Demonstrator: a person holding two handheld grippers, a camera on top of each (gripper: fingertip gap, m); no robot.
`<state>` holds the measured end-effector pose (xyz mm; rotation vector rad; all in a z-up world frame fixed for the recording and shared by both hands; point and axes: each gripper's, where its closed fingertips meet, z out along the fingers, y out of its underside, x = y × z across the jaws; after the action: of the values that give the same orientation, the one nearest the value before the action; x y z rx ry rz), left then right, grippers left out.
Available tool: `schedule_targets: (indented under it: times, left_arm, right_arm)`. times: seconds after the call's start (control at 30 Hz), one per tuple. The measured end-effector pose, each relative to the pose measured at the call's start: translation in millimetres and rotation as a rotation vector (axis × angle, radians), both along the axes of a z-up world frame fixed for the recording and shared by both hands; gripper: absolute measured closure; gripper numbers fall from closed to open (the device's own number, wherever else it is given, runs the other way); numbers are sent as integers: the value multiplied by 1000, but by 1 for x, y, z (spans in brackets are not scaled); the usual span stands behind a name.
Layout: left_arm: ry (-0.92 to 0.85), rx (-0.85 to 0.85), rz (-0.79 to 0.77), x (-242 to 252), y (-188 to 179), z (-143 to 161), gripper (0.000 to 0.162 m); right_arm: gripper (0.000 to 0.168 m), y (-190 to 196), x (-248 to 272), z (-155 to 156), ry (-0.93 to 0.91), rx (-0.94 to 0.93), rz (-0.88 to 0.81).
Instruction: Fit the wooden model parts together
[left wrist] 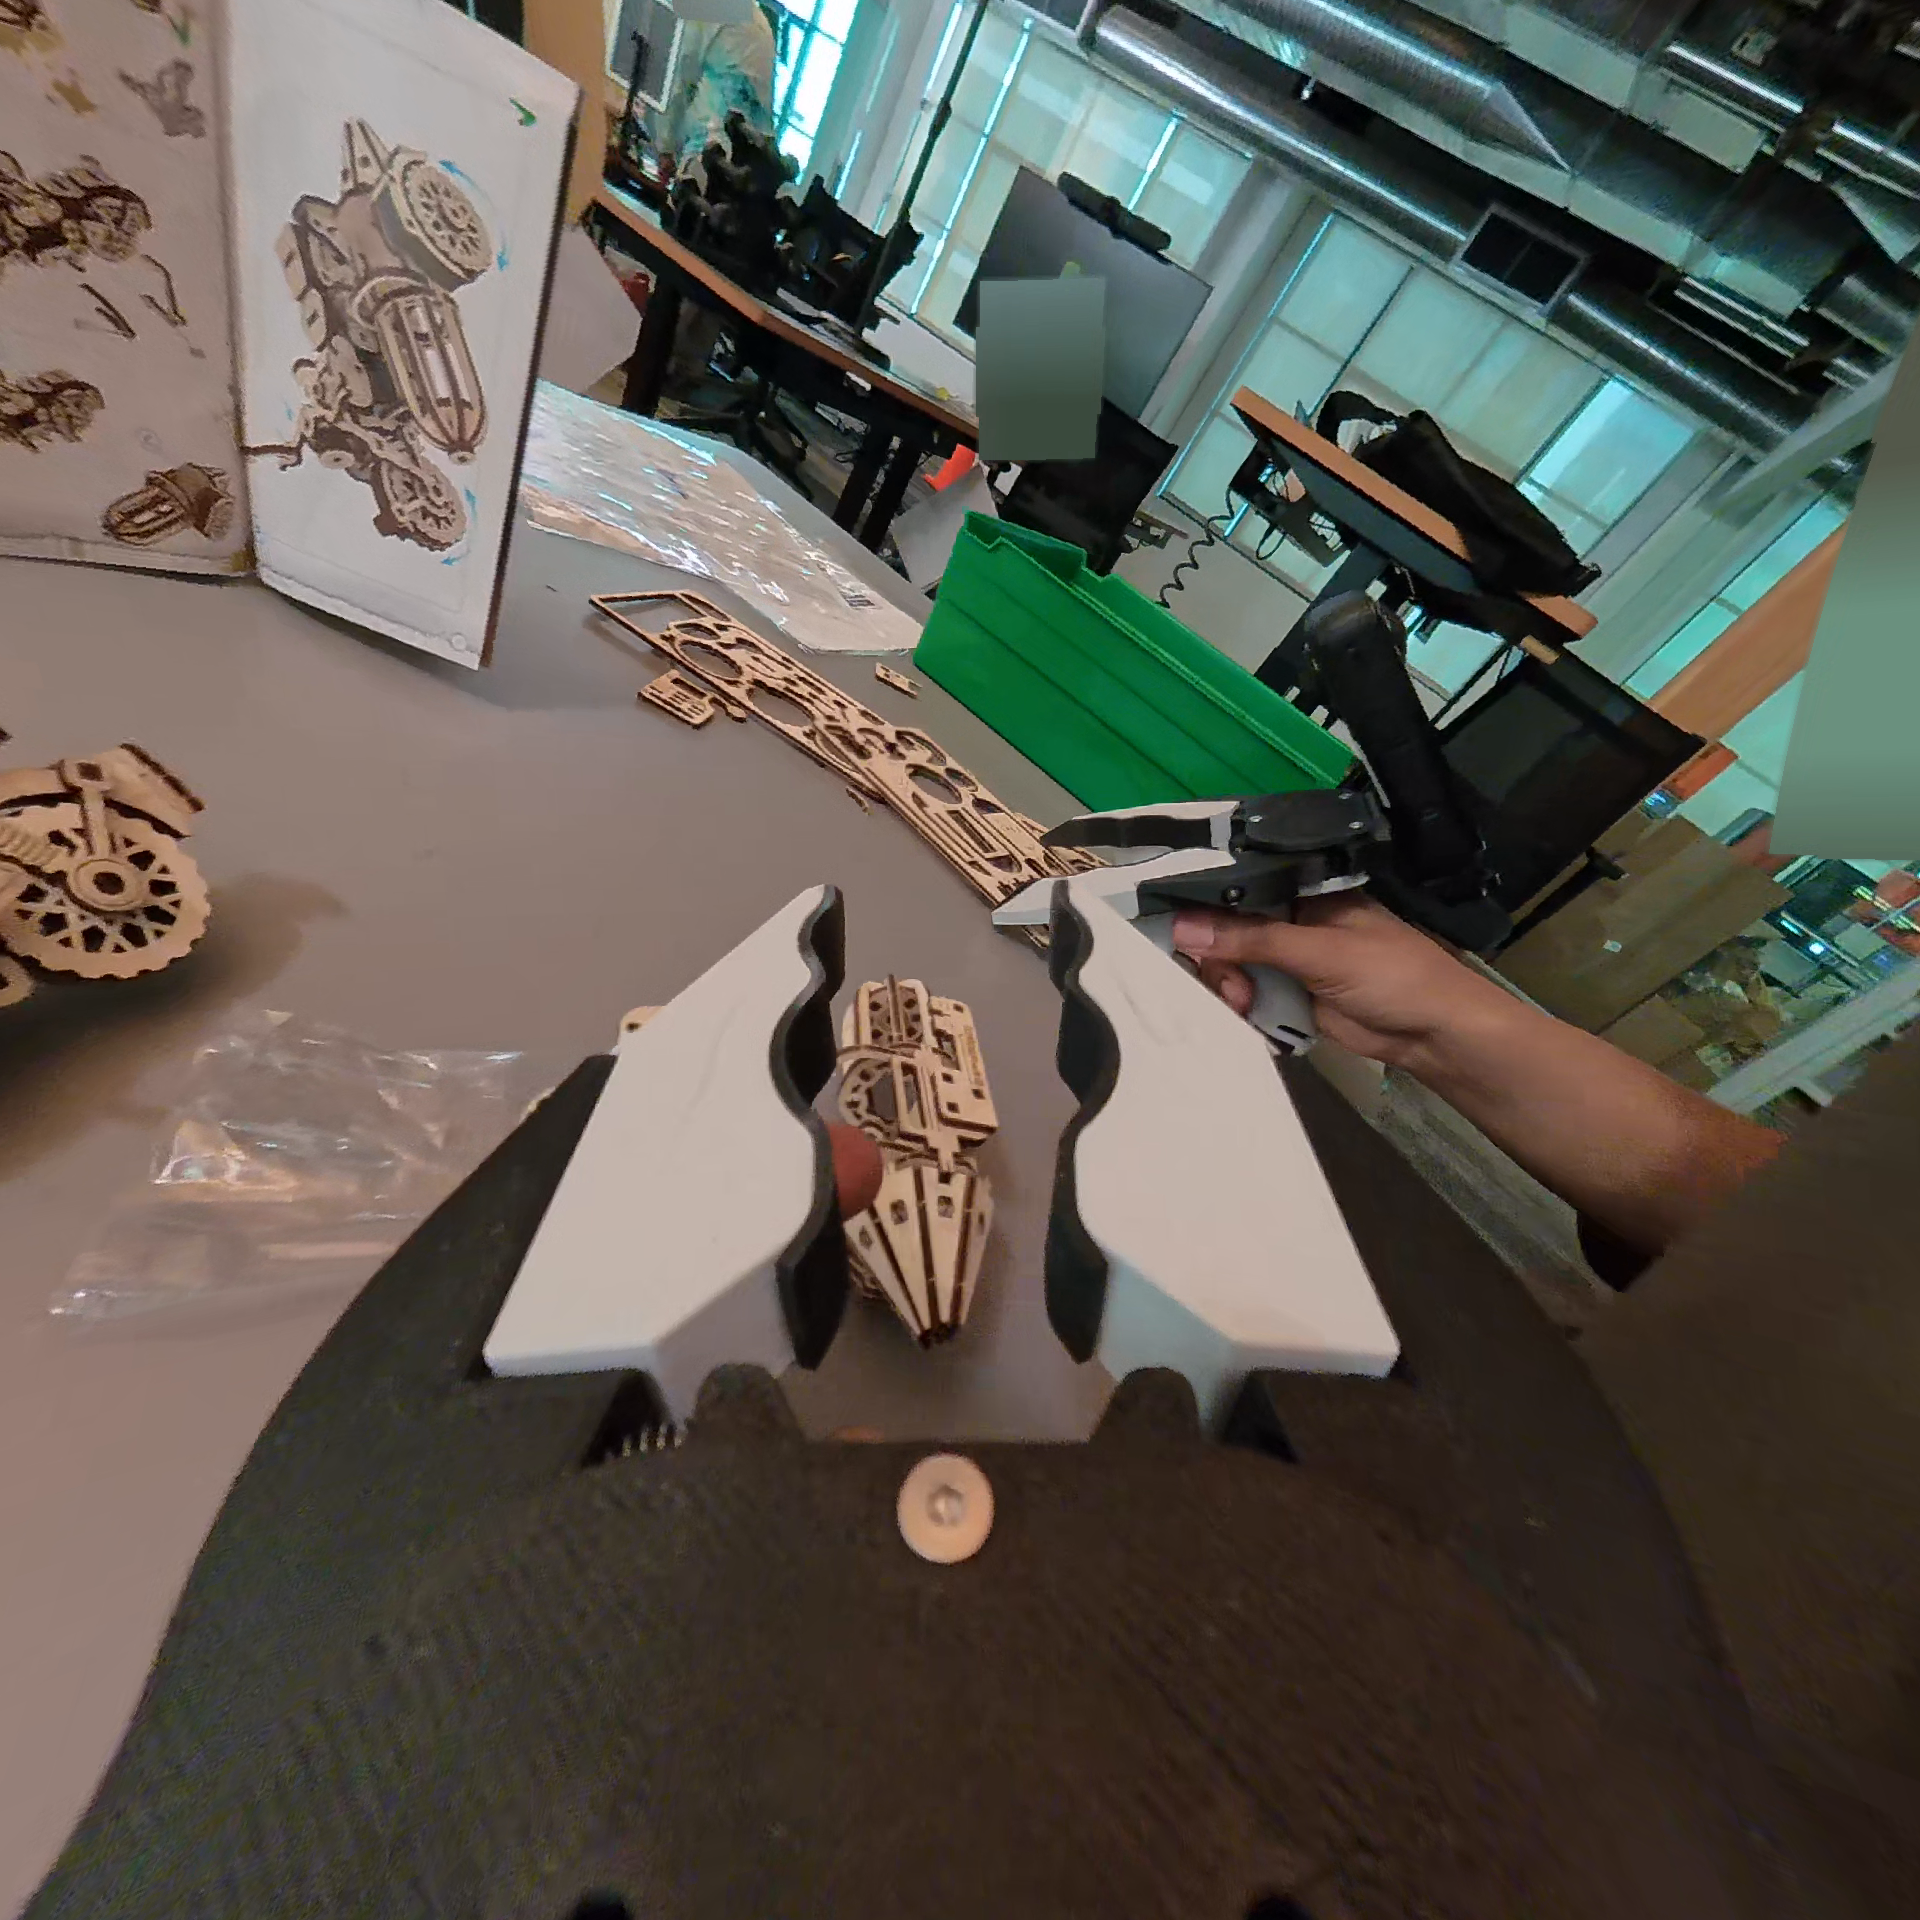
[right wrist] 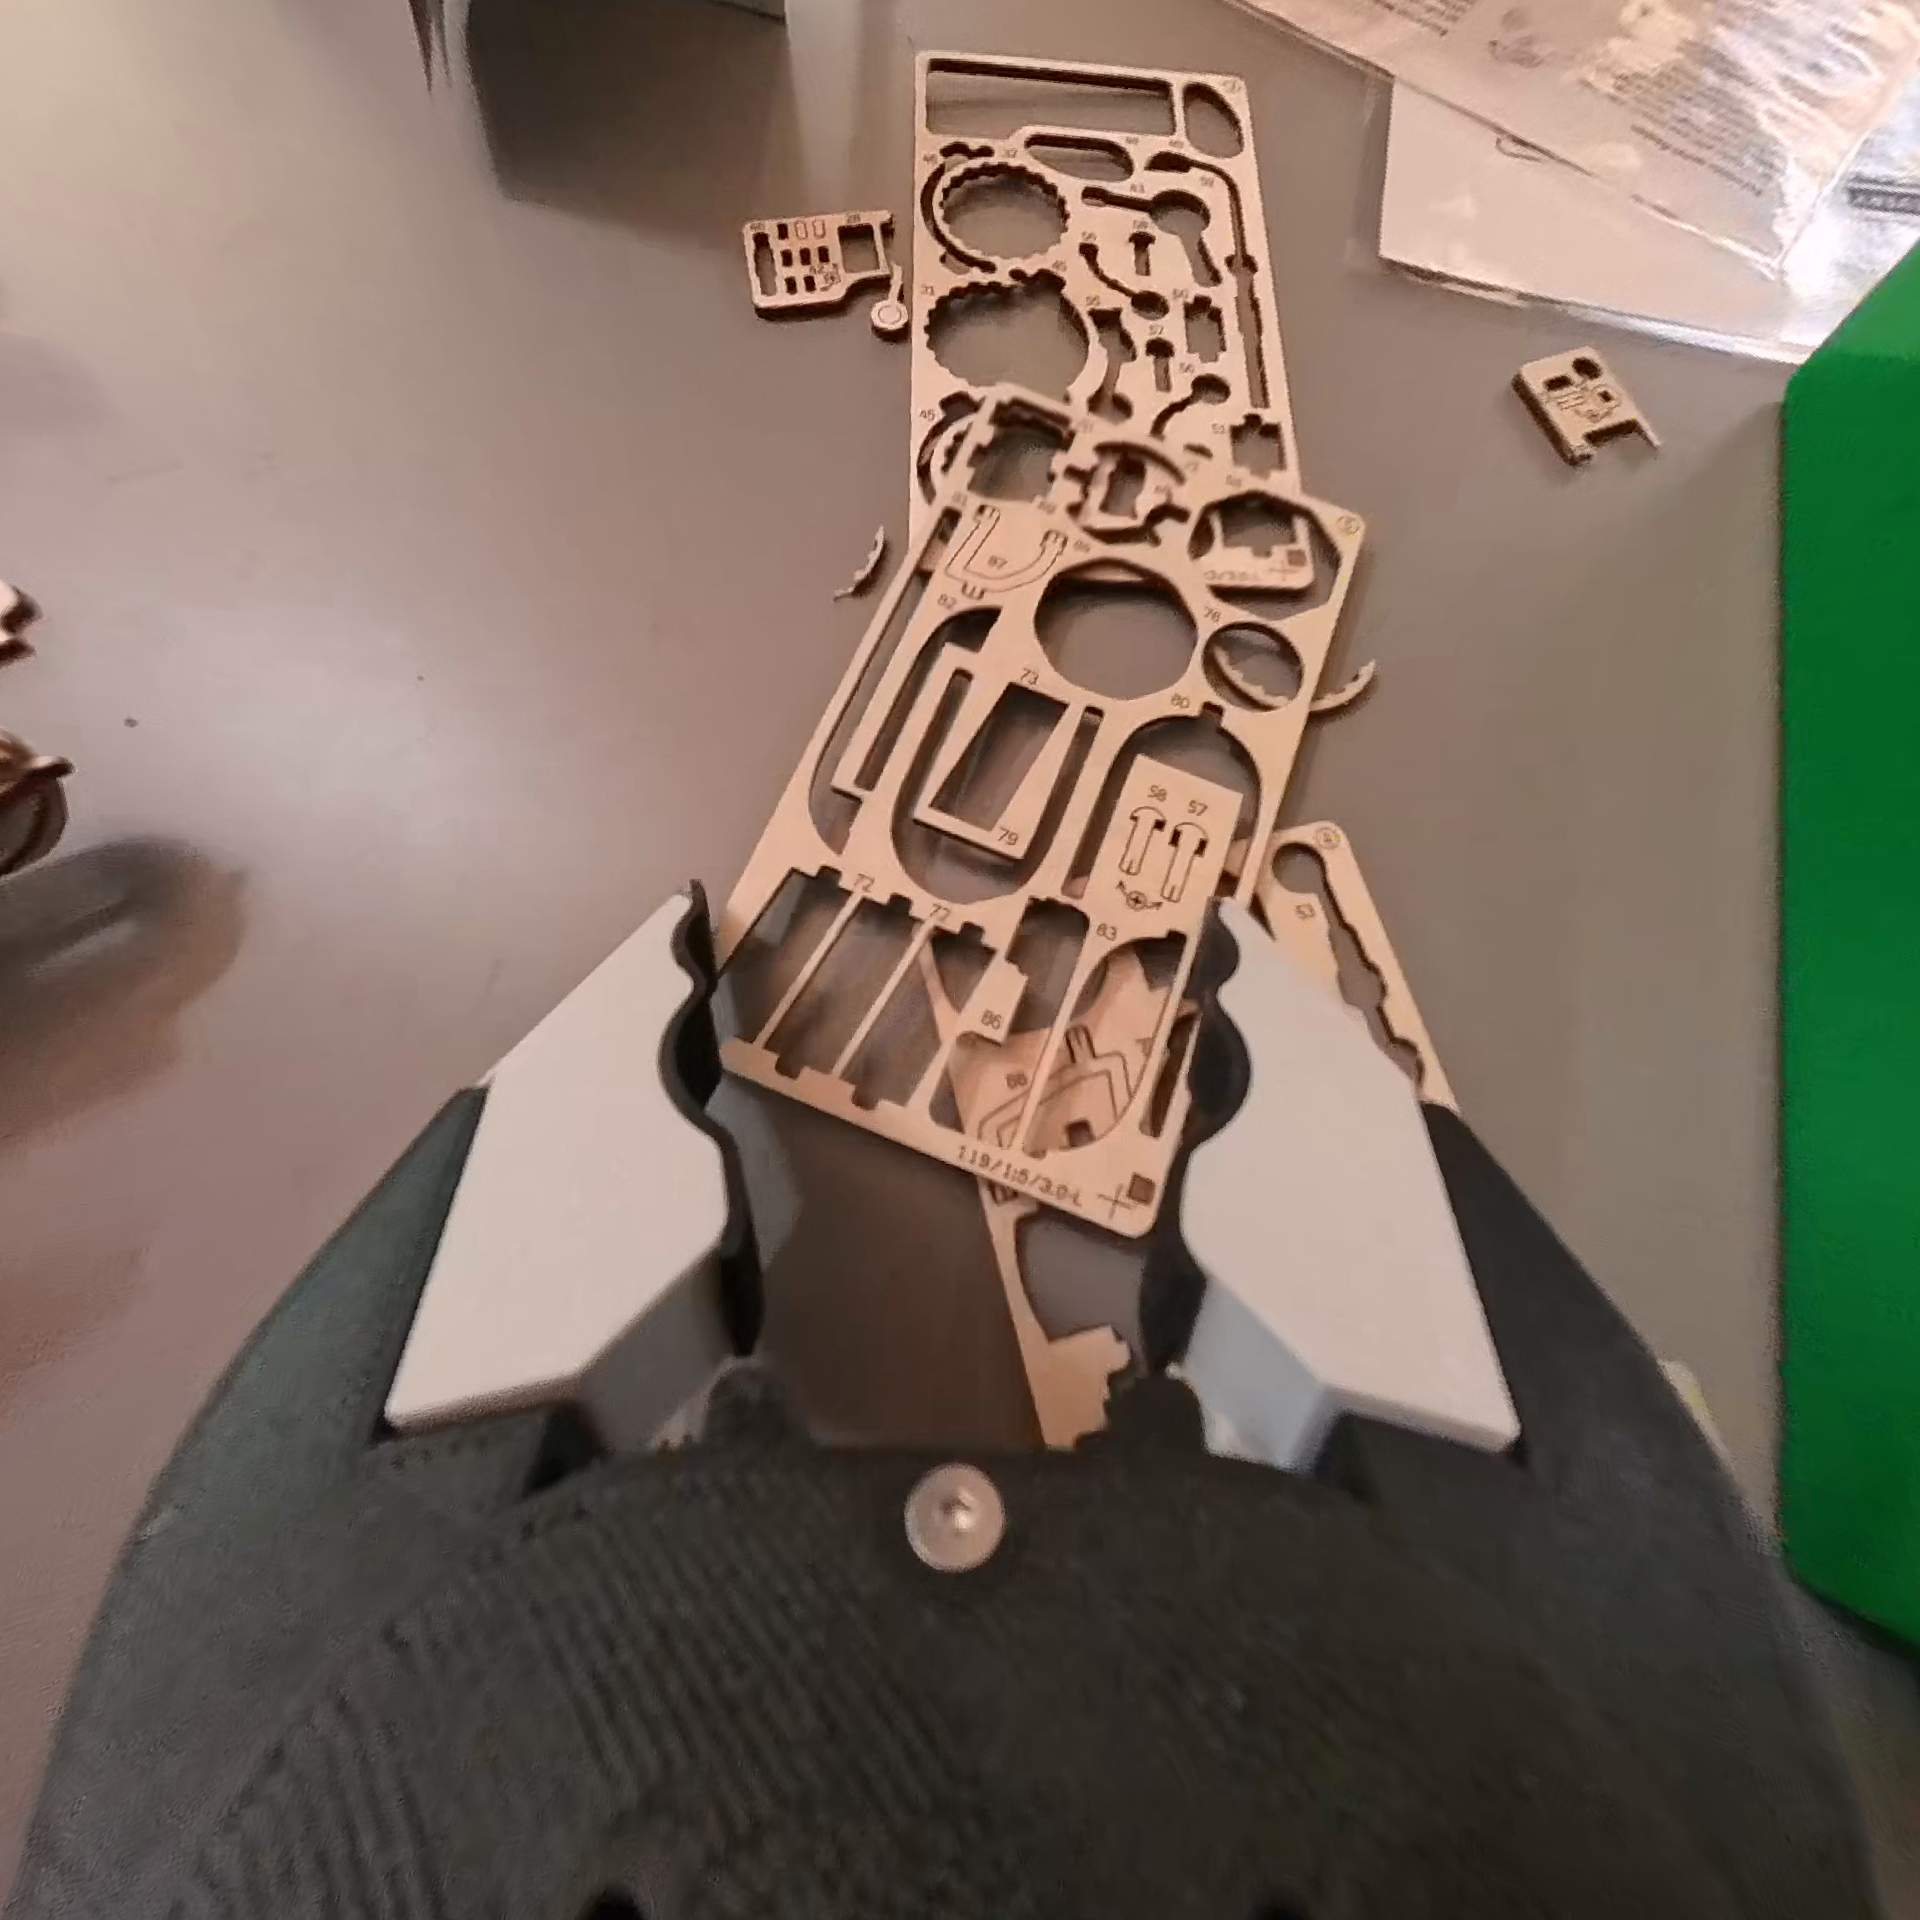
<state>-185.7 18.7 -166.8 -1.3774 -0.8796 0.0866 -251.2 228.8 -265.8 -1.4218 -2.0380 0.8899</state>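
My left gripper [left wrist: 940, 904] is open over the grey table [left wrist: 499, 852]. A bullet-shaped assembled wooden part [left wrist: 920, 1174] lies between its fingers, near the left pad and apart from the right one. A person's fingertip [left wrist: 854, 1169] touches the part. My right gripper [right wrist: 956, 914] is wide open and straddles the top laser-cut wooden sheet [right wrist: 1184, 821], whose edges sit close to both pads. This sheet lies on a longer punched-out sheet [right wrist: 1081, 270]. In the left wrist view the right gripper [left wrist: 1029, 873] hovers over the sheets [left wrist: 831, 717], held by a hand.
A partly built wooden model with gear wheels [left wrist: 94, 873] sits at the left. The kit box [left wrist: 384, 332] stands behind. A green bin [left wrist: 1101, 675] [right wrist: 1860, 935] borders the table's right. A clear plastic bag [left wrist: 291, 1153], bagged paper sheets [right wrist: 1662, 156] and small loose pieces [right wrist: 821, 260] [right wrist: 1584, 410] lie around.
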Motion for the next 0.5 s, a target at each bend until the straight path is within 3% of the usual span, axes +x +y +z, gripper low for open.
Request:
schedule_targets:
  times: [0.17,0.2,0.3,0.5]
  left_arm:
    - [5,1,-17,8,10,3,125]
    - [-3,4,-26,9,13,2,124]
    - [-72,30,-63,16,23,1,123]
    - [-89,88,-97,27,36,9,124]
  right_arm:
    - [77,-8,9,27,87,-49,49]
    - [109,-10,11,35,113,-58,50]
    - [122,-21,16,56,203,-110,74]
    - [106,-36,22,37,133,-29,114]
